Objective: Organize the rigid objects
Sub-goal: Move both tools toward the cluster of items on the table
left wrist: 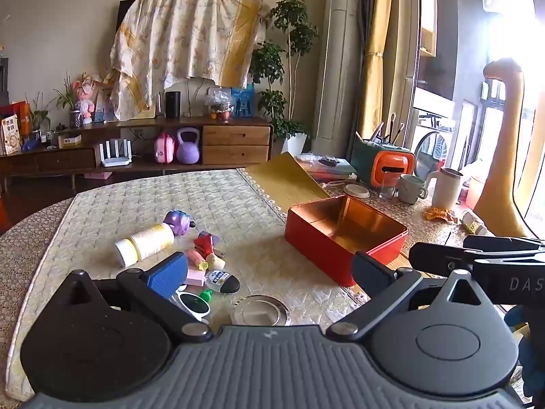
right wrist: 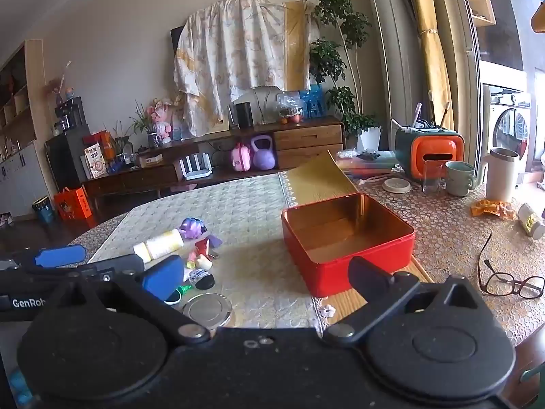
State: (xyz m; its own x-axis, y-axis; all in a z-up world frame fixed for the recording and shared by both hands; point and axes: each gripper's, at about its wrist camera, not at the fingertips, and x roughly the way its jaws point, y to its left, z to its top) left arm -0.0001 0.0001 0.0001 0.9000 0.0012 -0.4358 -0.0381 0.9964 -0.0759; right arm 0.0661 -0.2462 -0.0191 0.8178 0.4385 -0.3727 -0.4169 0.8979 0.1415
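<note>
An open red tin box (left wrist: 344, 238) with a golden inside stands empty on the quilted table mat (left wrist: 218, 201); it also shows in the right wrist view (right wrist: 347, 242). Left of it lies a pile of small items: a white bottle (left wrist: 144, 243), a purple toy (left wrist: 178, 222), a red toy (left wrist: 204, 243), a round metal lid (left wrist: 259, 312) and small sunglasses (left wrist: 194, 303). My left gripper (left wrist: 269, 272) is open and empty above the pile. My right gripper (right wrist: 265, 276) is open and empty, beside the box.
A gold box lid (right wrist: 320, 179) leans behind the tin. To the right stand an orange-green holder (right wrist: 429, 151), a glass, a mug (right wrist: 460, 179) and a white jug (right wrist: 502, 173). Eyeglasses (right wrist: 511, 283) and a small bottle (right wrist: 531, 225) lie at the right.
</note>
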